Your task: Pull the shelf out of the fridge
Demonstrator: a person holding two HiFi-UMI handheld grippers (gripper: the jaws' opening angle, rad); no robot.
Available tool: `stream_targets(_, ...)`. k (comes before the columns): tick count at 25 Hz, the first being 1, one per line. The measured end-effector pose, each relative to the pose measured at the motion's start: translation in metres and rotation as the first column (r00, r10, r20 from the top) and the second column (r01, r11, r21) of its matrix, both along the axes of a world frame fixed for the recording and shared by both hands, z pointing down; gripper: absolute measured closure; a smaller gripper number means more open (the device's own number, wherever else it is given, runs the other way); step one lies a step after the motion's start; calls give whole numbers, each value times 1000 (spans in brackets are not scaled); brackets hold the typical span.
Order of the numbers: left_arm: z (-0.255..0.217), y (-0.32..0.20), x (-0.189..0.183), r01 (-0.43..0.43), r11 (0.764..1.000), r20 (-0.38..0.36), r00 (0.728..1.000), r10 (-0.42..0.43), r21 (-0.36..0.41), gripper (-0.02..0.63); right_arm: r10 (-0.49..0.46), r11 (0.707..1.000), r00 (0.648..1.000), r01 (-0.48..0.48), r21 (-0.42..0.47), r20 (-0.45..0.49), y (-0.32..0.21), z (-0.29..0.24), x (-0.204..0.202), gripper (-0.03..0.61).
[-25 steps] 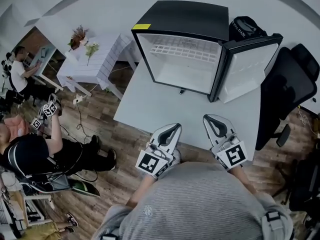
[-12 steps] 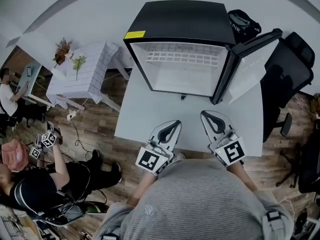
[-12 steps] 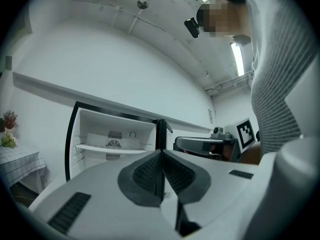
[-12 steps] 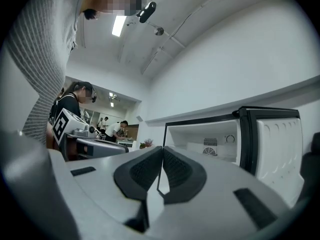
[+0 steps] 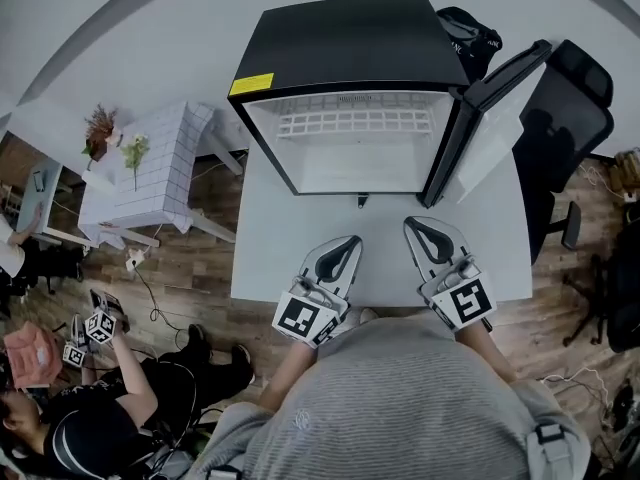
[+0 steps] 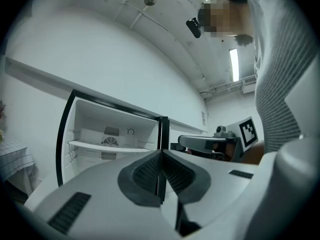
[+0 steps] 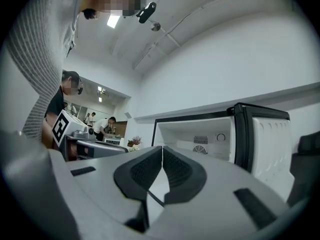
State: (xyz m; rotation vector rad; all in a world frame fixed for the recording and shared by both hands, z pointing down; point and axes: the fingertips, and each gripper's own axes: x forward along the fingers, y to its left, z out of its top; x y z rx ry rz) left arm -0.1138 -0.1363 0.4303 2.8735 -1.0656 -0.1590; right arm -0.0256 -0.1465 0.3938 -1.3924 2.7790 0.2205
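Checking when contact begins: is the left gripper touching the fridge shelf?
Apart. Head view: the left gripper hangs over the near edge of the table, bare tabletop between it and the shelf inside the fridge.

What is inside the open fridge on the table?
One white shelf, with a round vent and a dial on the back wall. No food shows. The left gripper covers the fridge's lower part in its own view.

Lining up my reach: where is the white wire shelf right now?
Head view, top centre: the white wire shelf sits inside the open black fridge, left of its swung-open door.
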Motion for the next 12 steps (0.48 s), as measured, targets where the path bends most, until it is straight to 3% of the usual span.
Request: stream_targets(12, 5, -22, 8, -29, 999, -35, 999, 28, -18, 597, 12, 1000, 1000, -13, -21, -17, -12, 4, -1, 565)
